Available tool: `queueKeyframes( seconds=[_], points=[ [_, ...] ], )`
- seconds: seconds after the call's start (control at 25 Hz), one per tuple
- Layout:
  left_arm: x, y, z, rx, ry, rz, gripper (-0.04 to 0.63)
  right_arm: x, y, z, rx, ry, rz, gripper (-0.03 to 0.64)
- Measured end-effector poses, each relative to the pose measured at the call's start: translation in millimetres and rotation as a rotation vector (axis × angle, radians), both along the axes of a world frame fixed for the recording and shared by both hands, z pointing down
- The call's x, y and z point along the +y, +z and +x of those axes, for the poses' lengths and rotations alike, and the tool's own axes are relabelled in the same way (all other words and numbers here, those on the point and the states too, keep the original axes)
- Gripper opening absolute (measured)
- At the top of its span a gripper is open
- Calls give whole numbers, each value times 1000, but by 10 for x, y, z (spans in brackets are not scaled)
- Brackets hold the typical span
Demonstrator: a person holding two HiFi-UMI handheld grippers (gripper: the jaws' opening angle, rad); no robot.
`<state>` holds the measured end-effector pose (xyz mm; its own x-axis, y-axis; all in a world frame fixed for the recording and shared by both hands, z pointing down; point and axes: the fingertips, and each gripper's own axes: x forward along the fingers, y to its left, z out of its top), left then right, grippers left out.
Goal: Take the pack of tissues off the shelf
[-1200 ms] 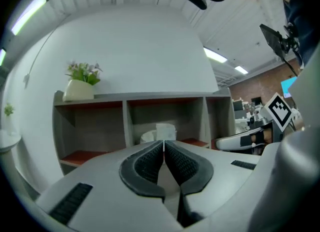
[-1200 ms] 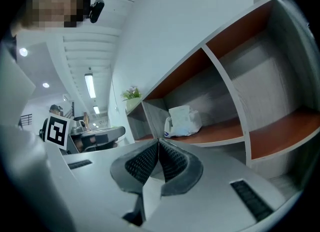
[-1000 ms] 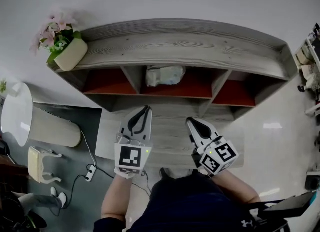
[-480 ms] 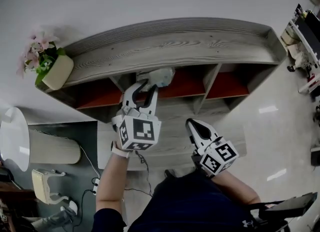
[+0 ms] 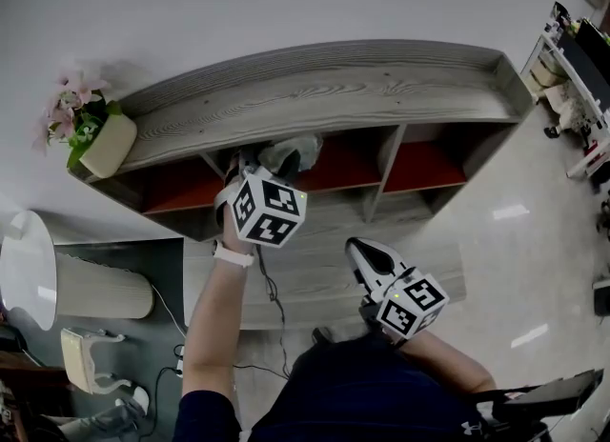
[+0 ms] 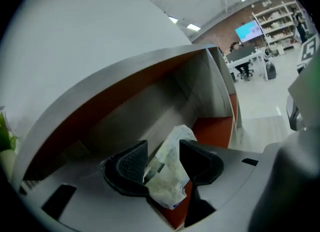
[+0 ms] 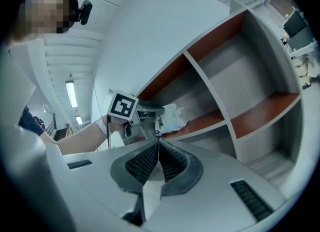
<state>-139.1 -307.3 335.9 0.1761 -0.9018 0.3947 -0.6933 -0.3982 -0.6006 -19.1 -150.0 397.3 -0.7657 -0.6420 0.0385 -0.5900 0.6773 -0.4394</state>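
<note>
Shelf [image 5: 315,88]: grey wood grain, curved top board, and below it a row of open compartments with red-brown floors. A pale pot of pink flowers [image 5: 100,140] stands on the left end of the top board.

Pack of tissues [image 5: 294,151]: it lies in the middle compartment, on the red-brown floor, towards that compartment's left divider. The wrapper is pale and crumpled, and it has not been lifted off the shelf.

Left gripper [image 6: 162,148]: it is reached forward into the mouth of the middle compartment, and in the head view the marker cube covers most of it. In the left gripper view the jaws are seen parted, having just been opening, and the pack stands between the two dark ribbed pads. The left pad [image 6: 131,163] is overlapped by the wrapper's edge; a gap appears at the right pad. Whether either pad actually touches the wrapper cannot be settled from this angle, but no squeeze is seen, so the fingers are recorded as released around the pack, not clamped on it.

Right gripper [image 7: 158,143]: it is held low and near the body, well apart from the shelf, pointed towards it. Its jaws are pressed together tip to tip with nothing between them. In the right gripper view the left gripper and the pack are seen beyond, at the middle compartment.
</note>
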Motion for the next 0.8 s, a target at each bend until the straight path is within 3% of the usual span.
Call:
queueKeyframes(
  seconds=[0.12, 0.36, 0.8],
  points=[
    [-67, 44, -7, 35, -9, -51, 206, 0, 31, 86, -15, 0, -23, 14],
    [-218, 297, -8, -150, 2, -186, 216, 47, 101, 178, -36, -3, -60, 14],
    [-414, 551, -96, -165, -67, -274, 215, 189, 138, 301, -39, -8, -77, 14]
  ],
)
